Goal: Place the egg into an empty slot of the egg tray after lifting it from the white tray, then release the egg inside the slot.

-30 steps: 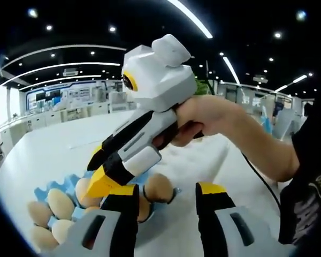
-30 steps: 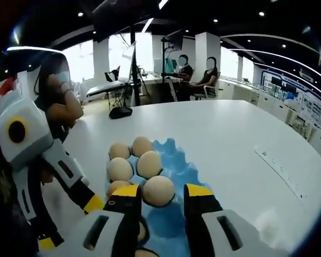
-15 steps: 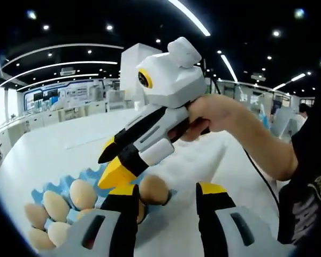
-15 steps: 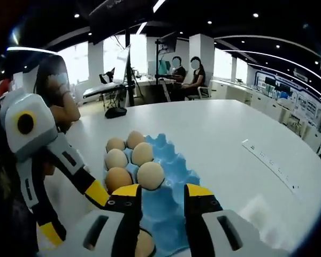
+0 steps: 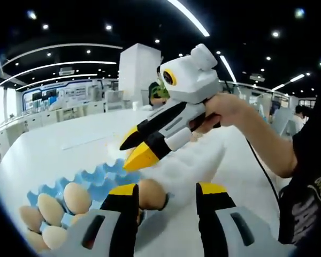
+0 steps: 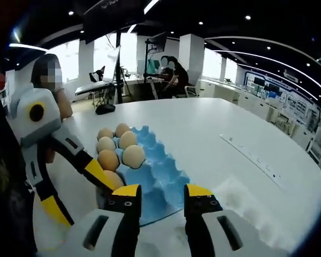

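The blue egg tray (image 6: 152, 168) lies on the white table with several brown eggs in its left-hand slots. One of them, an egg (image 6: 134, 156), sits in a slot on the inner row, and the slots to its right are empty. My right gripper (image 6: 163, 190) hangs open above the tray's near end with nothing between its jaws. In the left gripper view, the right gripper (image 5: 125, 158) hovers open above the tray (image 5: 101, 174), held by a hand. My left gripper (image 5: 168, 190) is open, with an egg (image 5: 150, 194) just past its left jaw. The left gripper (image 6: 91, 206) stands at the tray's left side.
The round white table (image 6: 214, 128) stretches far beyond the tray. A long pale strip (image 6: 251, 158) lies on it to the right. A rough whitish patch (image 6: 246, 206) sits near my right jaw. People sit at desks in the background.
The egg that sat between my right gripper's jaws now rests in the tray. The right gripper has lifted up and back from it. The left gripper has barely moved.
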Tool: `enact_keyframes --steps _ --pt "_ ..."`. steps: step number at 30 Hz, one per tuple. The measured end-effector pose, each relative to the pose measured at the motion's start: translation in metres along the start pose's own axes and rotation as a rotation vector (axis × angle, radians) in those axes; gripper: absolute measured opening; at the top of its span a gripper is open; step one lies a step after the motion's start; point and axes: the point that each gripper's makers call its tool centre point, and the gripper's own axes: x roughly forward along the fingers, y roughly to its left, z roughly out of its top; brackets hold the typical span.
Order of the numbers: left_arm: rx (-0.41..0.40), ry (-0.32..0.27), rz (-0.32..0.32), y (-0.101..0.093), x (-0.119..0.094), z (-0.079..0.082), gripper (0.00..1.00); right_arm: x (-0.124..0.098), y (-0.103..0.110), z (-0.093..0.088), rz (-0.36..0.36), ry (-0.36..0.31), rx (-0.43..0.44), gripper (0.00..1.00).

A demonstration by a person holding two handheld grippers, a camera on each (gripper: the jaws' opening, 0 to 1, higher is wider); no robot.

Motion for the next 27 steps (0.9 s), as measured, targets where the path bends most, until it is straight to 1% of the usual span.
enact_keyframes --steps 7,14,23,27 --pt "0.004 0.007 -0.008 -0.003 0.003 -0.001 0.44 -0.019 -0.011 -0.01 -0.04 0.011 -0.004 0.33" --pt "0.003 0.006 -0.008 -0.003 0.003 -0.001 0.44 -0.032 -0.02 -0.024 -0.076 0.025 0.011 0.33" --pt "0.013 0.015 -0.006 -0.004 0.002 -0.003 0.44 -0.047 -0.025 -0.035 -0.104 0.028 0.024 0.33" --pt "0.013 0.015 -0.006 -0.006 0.001 -0.003 0.44 -0.053 -0.026 -0.044 -0.119 0.039 0.033 0.33"
